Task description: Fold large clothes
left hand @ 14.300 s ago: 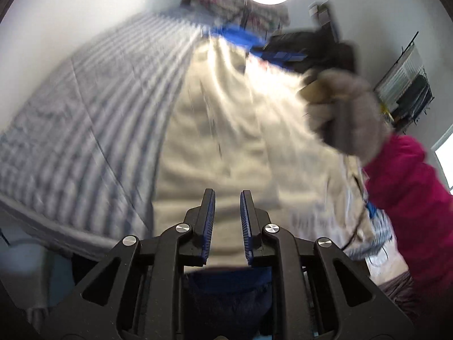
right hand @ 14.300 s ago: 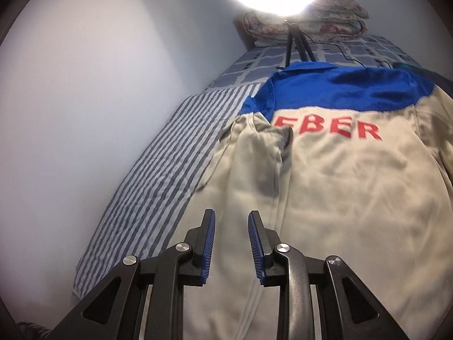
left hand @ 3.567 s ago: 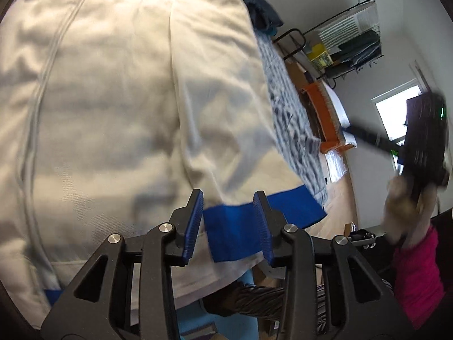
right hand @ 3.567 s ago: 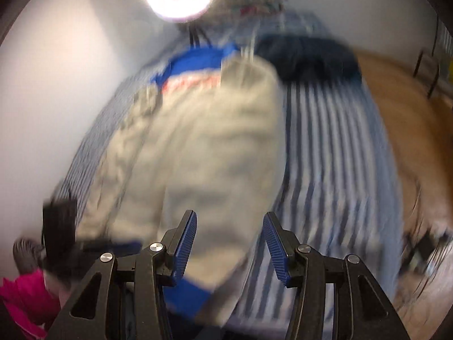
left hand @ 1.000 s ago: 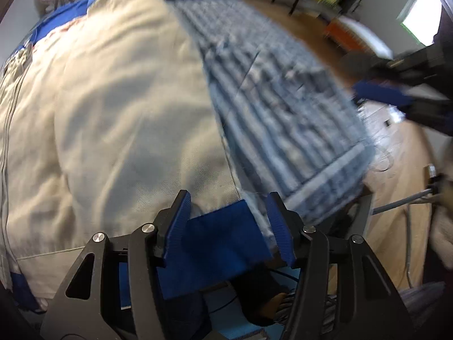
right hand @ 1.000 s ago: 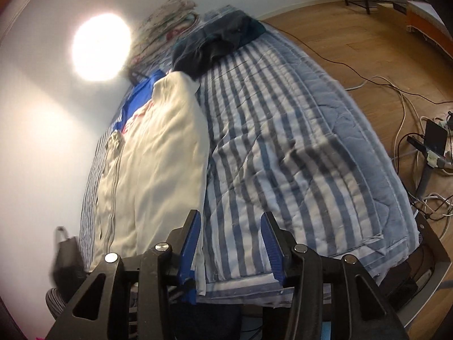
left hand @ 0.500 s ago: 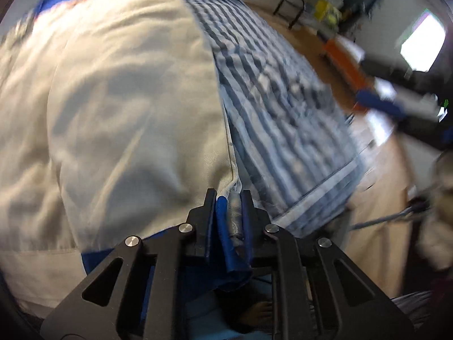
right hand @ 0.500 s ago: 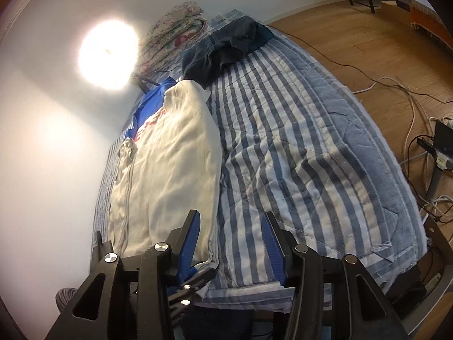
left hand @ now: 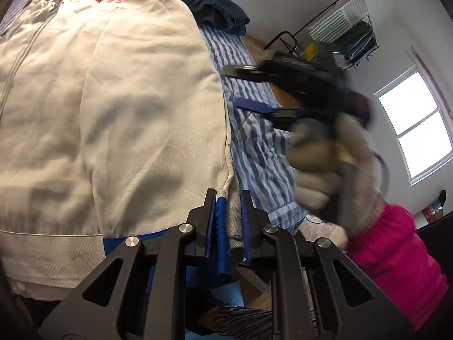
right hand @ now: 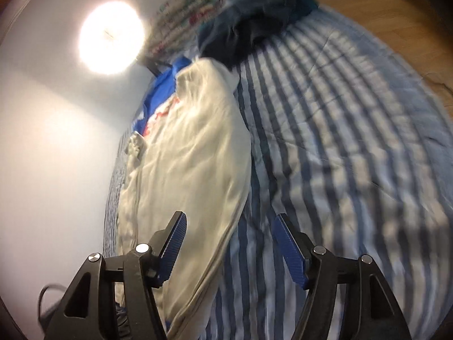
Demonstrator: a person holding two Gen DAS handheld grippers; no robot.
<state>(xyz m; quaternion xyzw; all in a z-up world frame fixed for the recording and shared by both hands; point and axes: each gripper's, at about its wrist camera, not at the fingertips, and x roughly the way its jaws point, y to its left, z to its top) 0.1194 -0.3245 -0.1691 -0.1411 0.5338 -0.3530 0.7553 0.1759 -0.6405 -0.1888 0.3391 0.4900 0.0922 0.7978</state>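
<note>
Jacket (left hand: 119,119), cream with blue trim, lies lengthwise on the striped bed (right hand: 339,141), along its wall side. The left claw (left hand: 228,221) is clenched on the jacket's blue hem (left hand: 220,240) at the near corner. The right claw (right hand: 229,249), held by a gloved hand (left hand: 334,170) in a pink sleeve (left hand: 396,260), is opening above the jacket's edge, gripping nothing. Dark clothes (right hand: 249,25) sit at the far end.
</note>
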